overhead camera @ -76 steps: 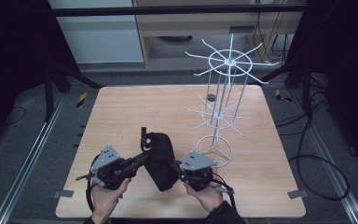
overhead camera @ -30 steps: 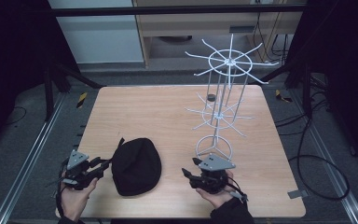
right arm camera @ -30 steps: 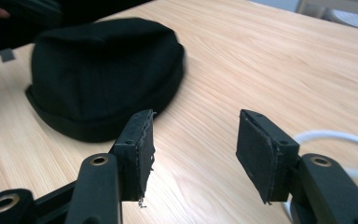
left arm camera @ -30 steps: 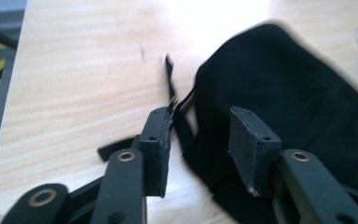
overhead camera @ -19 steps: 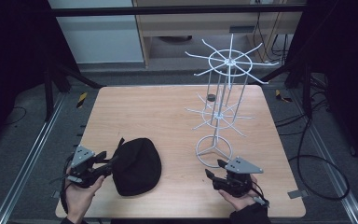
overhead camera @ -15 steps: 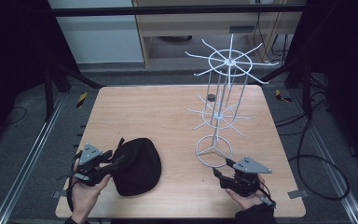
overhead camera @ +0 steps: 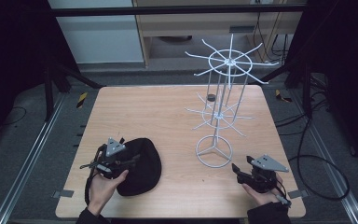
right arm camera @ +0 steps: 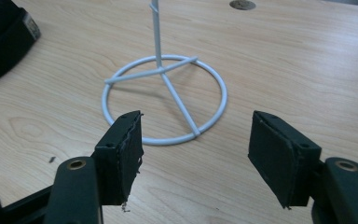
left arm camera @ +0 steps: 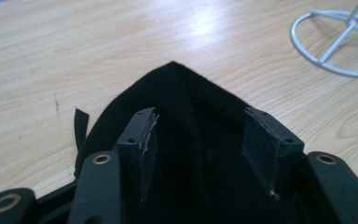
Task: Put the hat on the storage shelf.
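High view: black cap lies flat near the tabletop's front-left corner. Left hand-held gripper sits over the cap's left part, hand behind it at the front edge. Right hand-held gripper is near the front-right corner, well apart from the cap, just beside the white wire rack's ring base. Small dark disc lies toward the far edge, behind the rack.

Left gripper view: left hand-held gripper has its jaws apart, straddling the cap; black fabric between and under the pads, whether they touch it I cannot tell. Rack ring at upper right.

Right gripper view: right hand-held gripper has jaws wide apart, nothing between them, bare wood below. Ring base just ahead; cap edge at far left.
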Action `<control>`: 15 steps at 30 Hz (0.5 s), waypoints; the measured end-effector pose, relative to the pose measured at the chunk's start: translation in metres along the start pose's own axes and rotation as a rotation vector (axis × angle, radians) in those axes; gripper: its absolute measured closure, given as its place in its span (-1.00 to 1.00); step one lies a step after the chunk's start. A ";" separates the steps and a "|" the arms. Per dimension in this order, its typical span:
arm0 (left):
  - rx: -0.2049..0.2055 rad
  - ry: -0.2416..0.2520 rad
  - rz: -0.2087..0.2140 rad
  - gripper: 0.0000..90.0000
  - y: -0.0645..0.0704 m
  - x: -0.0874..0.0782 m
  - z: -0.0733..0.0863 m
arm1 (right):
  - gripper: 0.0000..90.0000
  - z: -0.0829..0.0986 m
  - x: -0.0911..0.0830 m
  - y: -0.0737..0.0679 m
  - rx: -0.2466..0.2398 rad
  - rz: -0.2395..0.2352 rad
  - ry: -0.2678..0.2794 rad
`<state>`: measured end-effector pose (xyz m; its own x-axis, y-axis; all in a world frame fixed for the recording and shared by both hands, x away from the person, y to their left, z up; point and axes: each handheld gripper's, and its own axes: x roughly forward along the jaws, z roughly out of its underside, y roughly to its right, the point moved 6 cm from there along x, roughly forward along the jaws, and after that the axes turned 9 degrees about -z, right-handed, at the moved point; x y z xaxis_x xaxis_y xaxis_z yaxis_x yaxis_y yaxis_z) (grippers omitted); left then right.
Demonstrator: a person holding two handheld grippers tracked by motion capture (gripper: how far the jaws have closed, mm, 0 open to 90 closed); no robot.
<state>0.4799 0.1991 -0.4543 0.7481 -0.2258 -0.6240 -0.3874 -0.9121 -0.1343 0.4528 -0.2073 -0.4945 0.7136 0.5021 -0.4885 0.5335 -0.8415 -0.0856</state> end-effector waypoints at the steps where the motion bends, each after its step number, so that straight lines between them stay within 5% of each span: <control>1: 0.000 -0.020 0.000 -0.01 0.000 0.005 0.005 | -0.22 0.001 0.001 0.001 0.003 0.002 -0.006; 10: 0.056 -0.088 -0.047 -0.10 0.001 0.023 0.017 | -0.22 0.007 0.010 0.002 -0.017 0.003 -0.047; 15: 0.061 -0.111 -0.083 0.10 0.000 0.028 0.020 | -0.22 0.008 0.011 0.002 -0.017 0.001 -0.053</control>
<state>0.4902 0.1998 -0.4872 0.7161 -0.1078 -0.6897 -0.3611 -0.9028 -0.2338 0.4581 -0.2056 -0.5069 0.6893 0.4896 -0.5340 0.5408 -0.8382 -0.0704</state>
